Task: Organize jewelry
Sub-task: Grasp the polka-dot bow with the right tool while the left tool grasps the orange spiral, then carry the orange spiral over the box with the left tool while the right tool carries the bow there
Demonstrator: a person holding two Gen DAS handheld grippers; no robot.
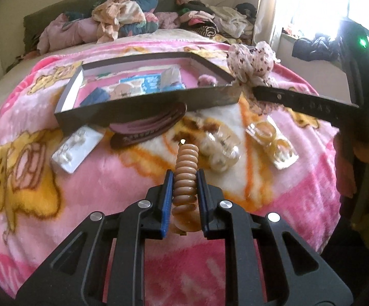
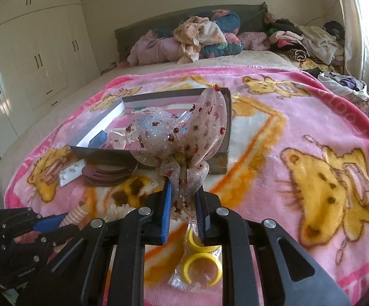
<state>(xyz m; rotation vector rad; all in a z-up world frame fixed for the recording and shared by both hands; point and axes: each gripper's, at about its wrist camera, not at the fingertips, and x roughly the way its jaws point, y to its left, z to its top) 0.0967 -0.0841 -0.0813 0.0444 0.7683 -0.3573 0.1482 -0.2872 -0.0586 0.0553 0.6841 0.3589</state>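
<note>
My left gripper [image 1: 184, 176] is shut on a tan spiral hair tie [image 1: 186, 163], which sticks up and forward between the blue pads. My right gripper [image 2: 183, 187] is shut on a sheer hair bow with red spots [image 2: 176, 137], held up in front of the open dark box [image 2: 224, 153]. In the left wrist view the same bow [image 1: 250, 61] hangs at the box's right corner [image 1: 210, 99], with the right gripper's black body [image 1: 312, 107] beside it. The box holds several small items. The left gripper [image 2: 49, 223] shows at the lower left of the right wrist view.
On the pink cartoon blanket [image 2: 299, 117] lie dark pink headbands [image 1: 148, 125], a white card of earrings [image 1: 74, 150], pearl clips [image 1: 220, 150], a clear packet of amber rings [image 1: 271, 137] and a packet of yellow rings [image 2: 199, 260]. Piled clothes [image 2: 204, 38] fill the headboard end; wardrobes [image 2: 31, 56] stand left.
</note>
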